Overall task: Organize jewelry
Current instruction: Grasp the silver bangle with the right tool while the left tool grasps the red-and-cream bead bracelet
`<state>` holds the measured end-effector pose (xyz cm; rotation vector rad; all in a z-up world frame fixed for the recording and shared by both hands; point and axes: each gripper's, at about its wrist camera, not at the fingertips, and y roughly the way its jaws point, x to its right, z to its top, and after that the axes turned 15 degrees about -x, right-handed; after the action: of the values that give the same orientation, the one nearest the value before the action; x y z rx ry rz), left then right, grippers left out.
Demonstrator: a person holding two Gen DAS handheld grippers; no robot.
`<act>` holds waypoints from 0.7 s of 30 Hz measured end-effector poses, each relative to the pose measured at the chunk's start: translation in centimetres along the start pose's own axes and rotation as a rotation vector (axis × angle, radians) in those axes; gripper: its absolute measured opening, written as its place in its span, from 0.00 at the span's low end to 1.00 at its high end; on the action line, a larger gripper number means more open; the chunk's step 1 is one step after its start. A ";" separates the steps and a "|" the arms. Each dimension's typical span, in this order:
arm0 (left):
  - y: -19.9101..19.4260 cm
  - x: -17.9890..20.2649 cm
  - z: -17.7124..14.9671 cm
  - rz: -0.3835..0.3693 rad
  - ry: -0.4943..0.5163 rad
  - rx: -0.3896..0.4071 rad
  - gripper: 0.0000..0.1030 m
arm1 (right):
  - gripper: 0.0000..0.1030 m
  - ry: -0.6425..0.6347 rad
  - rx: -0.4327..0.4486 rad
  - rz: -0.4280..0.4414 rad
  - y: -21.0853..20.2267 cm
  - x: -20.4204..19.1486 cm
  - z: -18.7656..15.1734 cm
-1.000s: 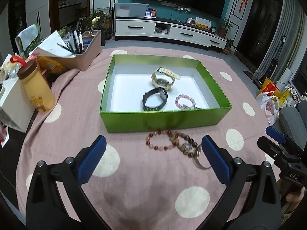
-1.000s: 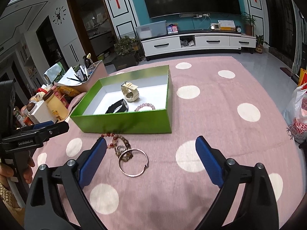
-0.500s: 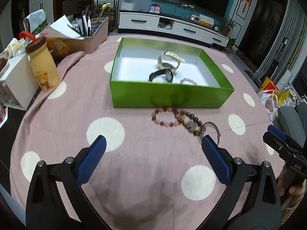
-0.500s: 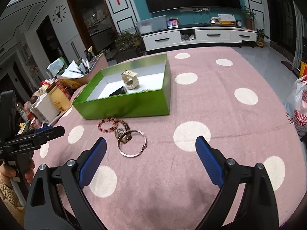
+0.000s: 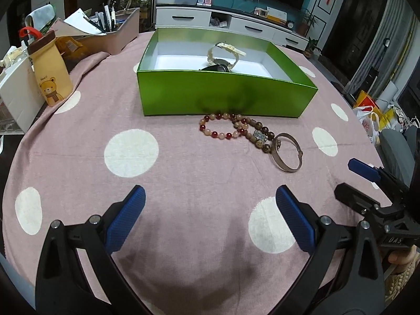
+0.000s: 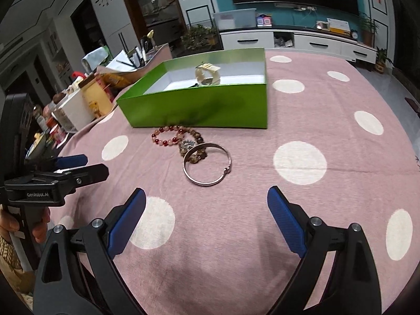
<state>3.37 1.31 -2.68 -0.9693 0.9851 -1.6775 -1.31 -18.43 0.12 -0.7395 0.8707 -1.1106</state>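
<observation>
Bracelets (image 5: 223,128) and bangle (image 6: 207,163) are lying near the green box (image 5: 223,97); I'm hovering both tools, left tool (image 5: 210,219) and right tool (image 6: 206,221), released; black band inside, probably a watch (image 5: 216,68).

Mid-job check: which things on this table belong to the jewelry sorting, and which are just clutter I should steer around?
Belongs to the job:
green box
cream watch in the box
black watch in the box
red bead bracelet
brown bead bracelet
metal bangle

Just lying about:
bear bottle
pen tray
white box
</observation>
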 end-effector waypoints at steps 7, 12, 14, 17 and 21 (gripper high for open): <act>0.7 -0.2 0.3 -0.017 0.017 -0.001 0.98 | 0.89 -0.042 -0.018 0.007 1.4 -0.6 0.4; 1.0 -0.3 0.6 -0.028 0.030 0.003 0.98 | 0.76 -0.083 -0.037 0.014 2.4 -1.2 1.3; 1.1 -0.4 0.8 -0.032 0.032 0.005 0.98 | 0.70 -0.108 -0.049 0.012 3.1 -1.6 1.7; 1.2 -0.4 1.0 -0.036 0.035 0.004 0.98 | 0.57 -0.145 -0.082 0.009 4.4 -2.3 2.5; 1.4 -0.6 1.3 -0.034 0.046 0.006 0.97 | 0.38 -0.186 -0.140 -0.022 6.6 -3.0 3.2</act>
<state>5.10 1.27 -3.58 -0.9524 0.9982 -1.7368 3.74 -13.44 -3.36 -0.9546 0.7890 -0.9898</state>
